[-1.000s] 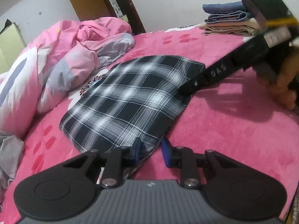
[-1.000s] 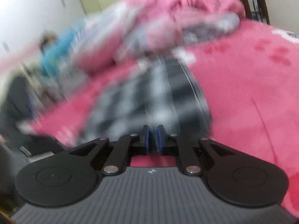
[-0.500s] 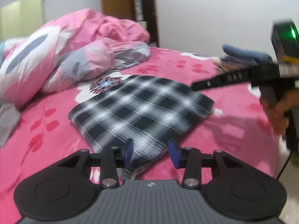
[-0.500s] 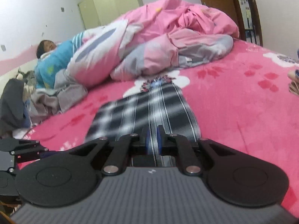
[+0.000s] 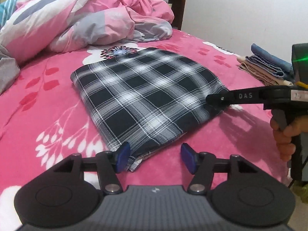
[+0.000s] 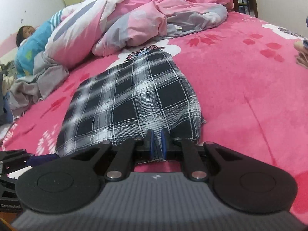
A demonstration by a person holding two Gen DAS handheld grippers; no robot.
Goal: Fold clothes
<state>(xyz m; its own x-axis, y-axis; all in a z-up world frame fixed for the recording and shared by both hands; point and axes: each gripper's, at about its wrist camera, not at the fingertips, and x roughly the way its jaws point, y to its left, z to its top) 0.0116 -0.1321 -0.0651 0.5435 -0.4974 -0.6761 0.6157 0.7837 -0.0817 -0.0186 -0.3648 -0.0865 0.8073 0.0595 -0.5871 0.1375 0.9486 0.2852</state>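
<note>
A pink floral bedspread fills both views. At its far side lies a rumpled pink and grey duvet, and in the right wrist view a person in a blue top lies beside the duvet.

The folded plaid cloth lies flat on the bedspread, in front of the duvet. Off the cloth's far right side sits a stack of folded blue and tan clothes, near the bedspread's edge.

The right gripper reaches in from the right, a hand round its handle, and its tip meets the cloth's right corner. In its own view its blue pads are nearly together with a fold of the cloth's edge pinched between them.

The left gripper is spread wide at the cloth's near corner, its left pad touching the edge, the right pad over bare bedspread; it holds nothing.
</note>
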